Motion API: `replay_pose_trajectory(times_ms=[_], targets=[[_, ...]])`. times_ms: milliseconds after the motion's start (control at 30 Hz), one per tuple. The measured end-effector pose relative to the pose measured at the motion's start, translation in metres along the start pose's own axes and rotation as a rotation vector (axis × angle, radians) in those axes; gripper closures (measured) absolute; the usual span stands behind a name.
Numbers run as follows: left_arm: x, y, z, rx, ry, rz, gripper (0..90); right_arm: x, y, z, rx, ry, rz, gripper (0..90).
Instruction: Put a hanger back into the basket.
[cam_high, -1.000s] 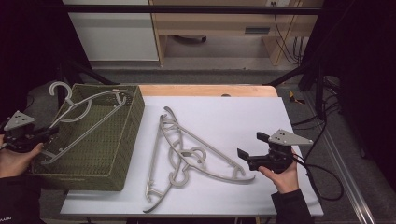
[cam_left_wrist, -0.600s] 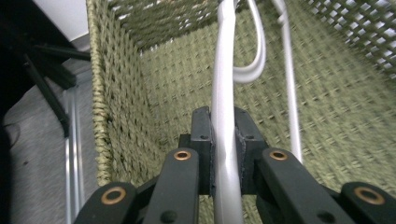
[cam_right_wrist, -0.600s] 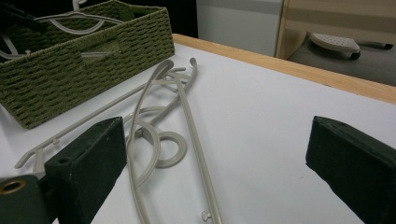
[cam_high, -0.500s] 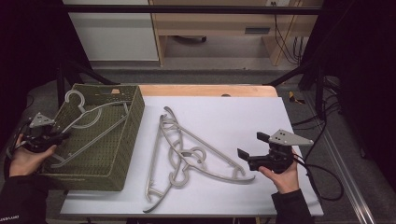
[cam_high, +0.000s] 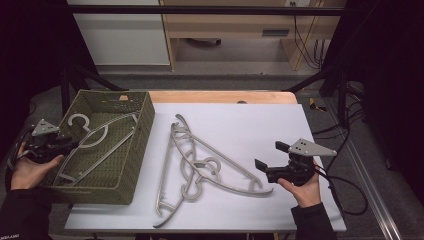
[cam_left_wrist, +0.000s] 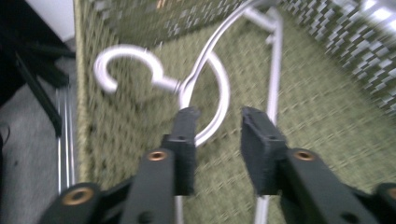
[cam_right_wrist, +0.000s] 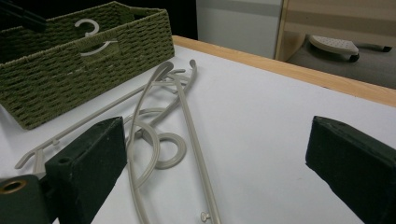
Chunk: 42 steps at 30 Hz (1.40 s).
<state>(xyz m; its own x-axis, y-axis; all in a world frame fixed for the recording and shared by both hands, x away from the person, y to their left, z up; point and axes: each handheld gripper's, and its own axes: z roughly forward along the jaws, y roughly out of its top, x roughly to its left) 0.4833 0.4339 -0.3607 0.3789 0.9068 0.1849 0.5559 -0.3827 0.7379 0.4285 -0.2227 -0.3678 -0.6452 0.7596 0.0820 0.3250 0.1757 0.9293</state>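
At the left edge of the table, a green woven basket (cam_high: 131, 165) with one grey hanger (cam_high: 97, 142) lying flat inside, hook toward the far left corner of the basket. Just over the basket's left rim, the left claw (cam_high: 70, 146), gripped in a hand (cam_high: 27, 170), jaws just opened and now parted a little. Seen in the left gripper view, hanger (cam_left_wrist: 205, 84) lying beyond and between the two black jaw tips, pads off it, nothing pinched; picture blurred. Near the middle of the table, a loose heap of more grey hangers (cam_high: 200, 162), overlapped and crossed, hooks curled together at the centre, one long bar reaching toward the right. Close to the right edge, the right claw (cam_high: 267, 162) in the other hand (cam_high: 302, 187), jaws spread wide, empty, aimed at the heap and just beside the end of the nearest bar, not touching. From the right gripper view, heap (cam_right_wrist: 159, 140) lying ahead between the open jaws, basket (cam_right_wrist: 70, 65) beyond at the far left.
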Motion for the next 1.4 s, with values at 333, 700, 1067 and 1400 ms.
replay_pose_trajectory(times_ms=[333,700,1067,1400], targets=[[-0.049,0.019,-0.019,-0.206,-0.106,0.016,29.2,0.001,0.003,-0.004,-0.006,-0.012,-0.022,5.6],[-0.121,0.03,-0.028,-0.333,-0.251,-0.002,13.3,0.004,0.003,-0.003,0.003,0.002,-0.023,5.5],[-0.157,0.013,-0.022,-0.381,-0.355,-0.014,10.7,0.01,-0.001,0.009,0.035,0.038,-0.035,5.6],[-0.162,0.01,-0.015,-0.348,-0.352,-0.006,10.0,0.021,-0.01,0.034,0.138,0.083,-0.069,6.9]])
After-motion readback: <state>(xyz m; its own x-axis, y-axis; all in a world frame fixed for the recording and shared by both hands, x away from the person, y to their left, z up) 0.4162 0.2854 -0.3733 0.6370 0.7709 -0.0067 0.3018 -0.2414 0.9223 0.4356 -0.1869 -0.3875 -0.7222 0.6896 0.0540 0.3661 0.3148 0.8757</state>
